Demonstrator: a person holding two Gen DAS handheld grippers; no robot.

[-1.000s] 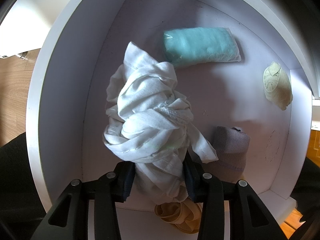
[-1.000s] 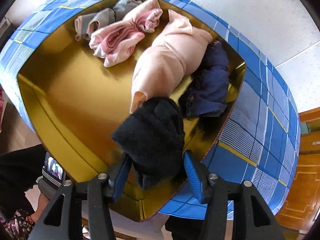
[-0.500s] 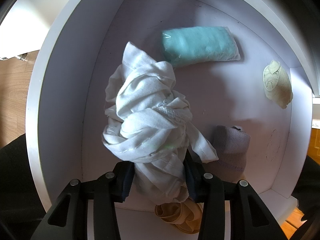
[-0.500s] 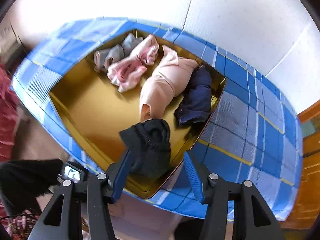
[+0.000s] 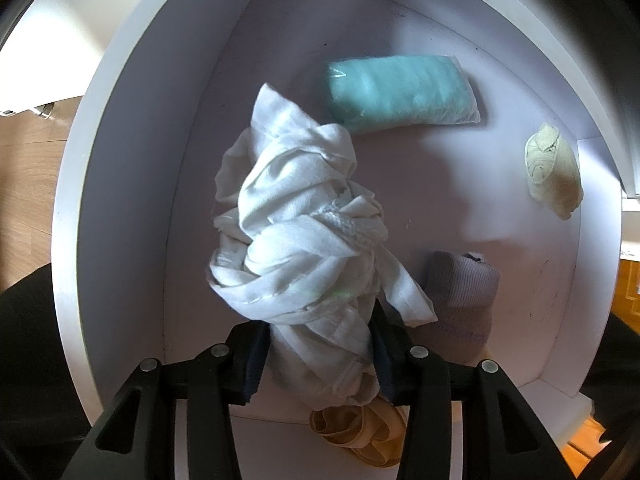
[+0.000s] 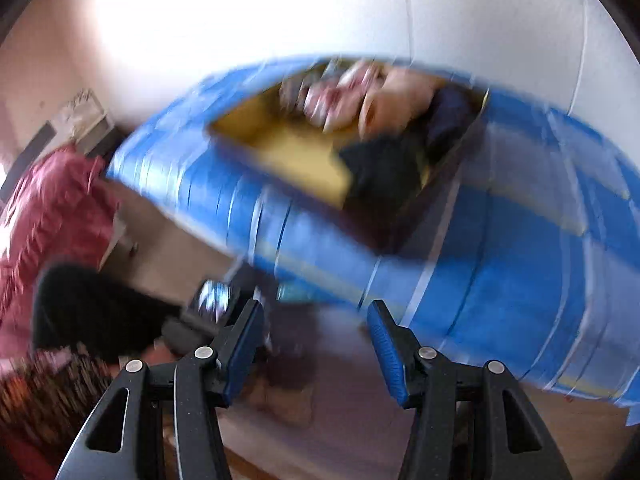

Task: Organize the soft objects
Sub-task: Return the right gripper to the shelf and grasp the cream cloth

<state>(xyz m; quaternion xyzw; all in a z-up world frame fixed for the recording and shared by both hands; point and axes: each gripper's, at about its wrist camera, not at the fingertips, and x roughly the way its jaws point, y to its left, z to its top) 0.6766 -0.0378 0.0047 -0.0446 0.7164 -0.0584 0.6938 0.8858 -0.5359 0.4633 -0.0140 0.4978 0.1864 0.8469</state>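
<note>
My left gripper is shut on a crumpled white cloth and holds it over a white box. On the box floor lie a teal packed bundle, a cream sock ball and a grey knit piece. A tan cloth shows below the fingers. My right gripper is open and empty, away from a blue plaid box with a gold inside. In that box lie a black cloth, pink cloths and a navy cloth. The right wrist view is blurred.
Wood floor shows left of the white box. In the right wrist view a red garment and a black shape lie at the left, with a white wall behind the plaid box.
My right gripper let go of the black cloth into the plaid box and pulled back and away from it. My left gripper stayed still with the white cloth.
</note>
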